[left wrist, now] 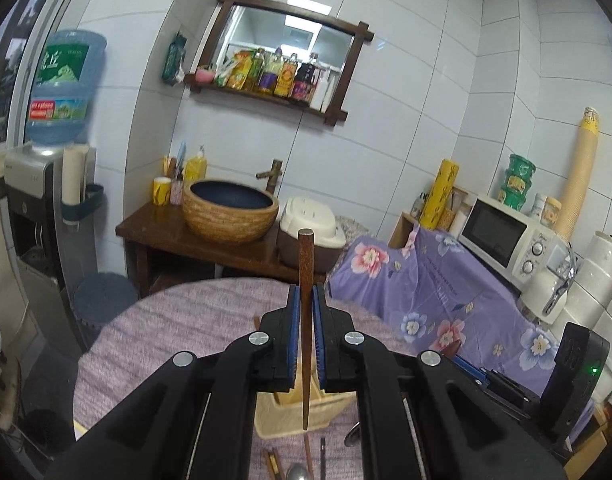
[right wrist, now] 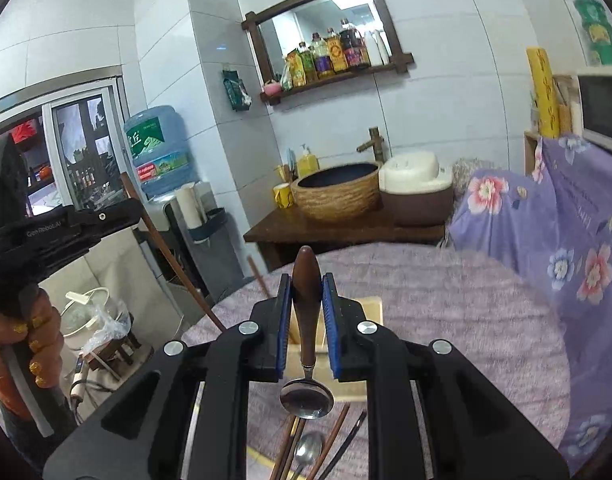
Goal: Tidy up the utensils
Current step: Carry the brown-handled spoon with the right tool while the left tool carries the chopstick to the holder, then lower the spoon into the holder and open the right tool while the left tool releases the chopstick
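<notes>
Chopstick point(left wrist: 306, 320) upright, tip down; spoon point(right wrist: 306, 320) bowl down.

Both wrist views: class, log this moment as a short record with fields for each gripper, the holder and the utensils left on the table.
left gripper: shut on a brown chopstick, upright, thin end down
right gripper: shut on a spoon by its wooden handle, bowl hanging down
holder: beige, on the purple tablecloth
loose utensils: chopsticks and another spoon

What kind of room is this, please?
Probably a small home kitchen or dining corner: a microwave, a rice cooker beside a basin with a tap, and a water dispenser bottle.
</notes>
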Demonstrator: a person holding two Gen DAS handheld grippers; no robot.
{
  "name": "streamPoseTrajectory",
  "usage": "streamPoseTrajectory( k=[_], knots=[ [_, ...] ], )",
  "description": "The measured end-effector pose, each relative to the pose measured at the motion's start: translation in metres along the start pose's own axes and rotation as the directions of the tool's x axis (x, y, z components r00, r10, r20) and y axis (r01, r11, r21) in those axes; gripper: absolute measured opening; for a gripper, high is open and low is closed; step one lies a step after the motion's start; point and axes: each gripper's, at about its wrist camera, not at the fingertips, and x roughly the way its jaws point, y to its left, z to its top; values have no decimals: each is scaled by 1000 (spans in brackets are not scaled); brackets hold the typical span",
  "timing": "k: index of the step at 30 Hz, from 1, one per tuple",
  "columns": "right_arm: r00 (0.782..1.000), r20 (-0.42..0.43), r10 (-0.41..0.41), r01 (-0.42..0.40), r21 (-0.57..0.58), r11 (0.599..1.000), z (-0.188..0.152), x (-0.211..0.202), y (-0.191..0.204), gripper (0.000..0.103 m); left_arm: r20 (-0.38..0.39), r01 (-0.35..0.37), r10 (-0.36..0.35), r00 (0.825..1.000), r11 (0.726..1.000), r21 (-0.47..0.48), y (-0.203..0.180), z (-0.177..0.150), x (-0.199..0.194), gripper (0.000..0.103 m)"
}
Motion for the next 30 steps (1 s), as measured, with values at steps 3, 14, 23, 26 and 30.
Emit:
streamPoseTrajectory(
  k=[3,14,23,26,30],
  knots=[
    [999,28,-32,33,-36,999,23,13,5,16,32,-20,19,999,1000,12,-8,19,10,8],
    [989,-28,-143,141,-80,987,-9,84,-11,16,-53,-88,91,994,995,50,-4,-25,80,8],
    [981,-120,-153,144,-80,986,-61,114,-19,16,-157,-99,108,982,993,66,5,-77,111,8],
    [979,-136,-153,144,-73,987,-70,120,-20,17,-179,-110,118,977,992,54,11,-88,119,7],
    [981,-125,-152,144,-71,987,-72,118,-21,17,-202,-107,113,973,993,41,14,-93,123,7]
  ],
)
